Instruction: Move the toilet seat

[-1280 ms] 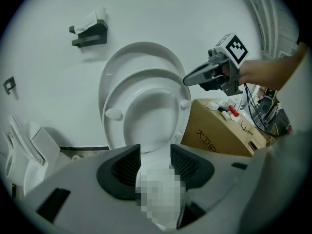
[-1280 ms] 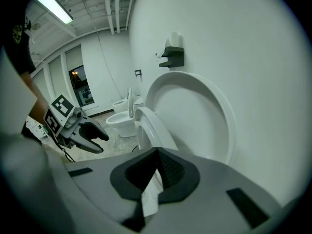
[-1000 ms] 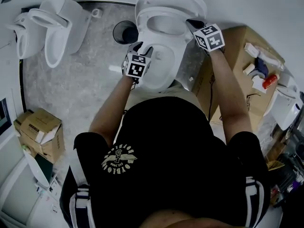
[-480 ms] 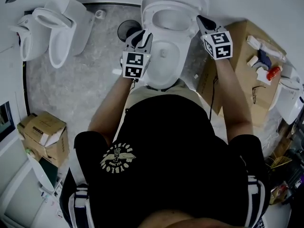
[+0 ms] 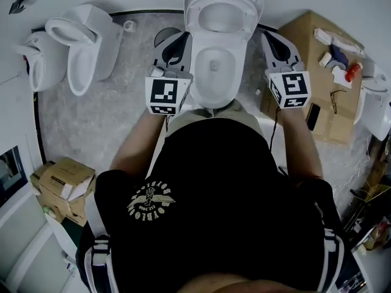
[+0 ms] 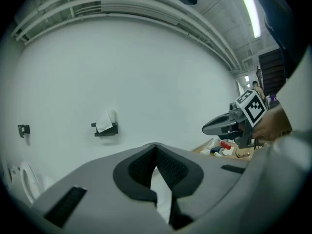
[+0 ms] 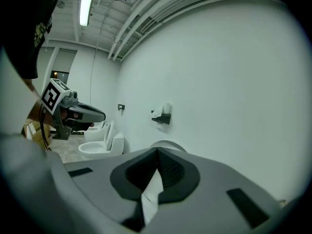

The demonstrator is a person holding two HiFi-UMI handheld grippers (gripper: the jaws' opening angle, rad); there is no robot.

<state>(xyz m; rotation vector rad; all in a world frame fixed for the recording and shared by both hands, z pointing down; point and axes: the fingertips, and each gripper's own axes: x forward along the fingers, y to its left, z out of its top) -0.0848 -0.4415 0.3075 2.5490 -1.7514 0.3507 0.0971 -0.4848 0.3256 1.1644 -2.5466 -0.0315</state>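
Observation:
The white toilet [image 5: 212, 72] stands straight ahead of me in the head view. Its seat [image 5: 223, 10] is raised and leans back toward the wall. My left gripper [image 5: 185, 37] hangs just left of the bowl, jaws shut and empty. My right gripper [image 5: 264, 34] hangs just right of the bowl, also shut on nothing. Neither touches the toilet. In the left gripper view the shut left gripper [image 6: 156, 147] points at the bare wall, with the right gripper [image 6: 233, 124] off to its right. In the right gripper view the shut right gripper [image 7: 157, 152] sits below the seat's top edge [image 7: 165, 145].
A second toilet [image 5: 82, 41] and a third [image 5: 35, 60] stand to the left. A dark round bin [image 5: 164, 37] sits behind the left gripper. At the right, a cardboard box [image 5: 308, 38] carries small items. More boxes [image 5: 64, 179] lie lower left. A paper holder [image 6: 105, 126] is on the wall.
Both grippers have drawn back from the toilet and now hang lower and wider apart beside the bowl. The left gripper's jaws have gone from open to shut.

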